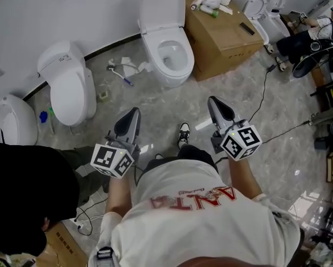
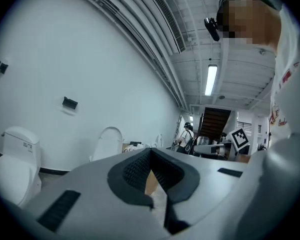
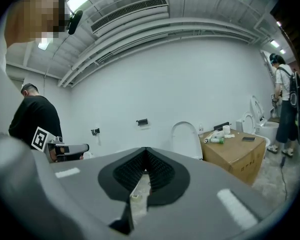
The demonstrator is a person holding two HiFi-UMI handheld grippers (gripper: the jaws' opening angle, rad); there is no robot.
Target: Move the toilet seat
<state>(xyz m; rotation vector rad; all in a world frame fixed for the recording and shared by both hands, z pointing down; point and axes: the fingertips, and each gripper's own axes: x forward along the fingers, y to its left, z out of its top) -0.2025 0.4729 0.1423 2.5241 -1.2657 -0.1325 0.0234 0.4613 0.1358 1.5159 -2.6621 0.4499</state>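
A white toilet [image 1: 167, 49] stands by the far wall, its lid [image 1: 162, 7] raised and the bowl open. The lid also shows upright in the left gripper view [image 2: 108, 143] and in the right gripper view [image 3: 186, 138]. My left gripper [image 1: 134, 113] and right gripper [image 1: 213, 100] hover side by side in front of me, well short of the toilet and pointing toward it. Both are shut and hold nothing; the dark pads meet in the left gripper view [image 2: 151, 152] and the right gripper view [image 3: 145, 152].
A closed toilet [image 1: 71, 85] and another [image 1: 13, 120] stand at the left. A cardboard box [image 1: 219, 32] with bottles sits right of the open toilet, with further toilets [image 1: 263, 10] behind it. A person in black [image 1: 27, 199] crouches at my left. Cables [image 1: 277, 131] cross the floor.
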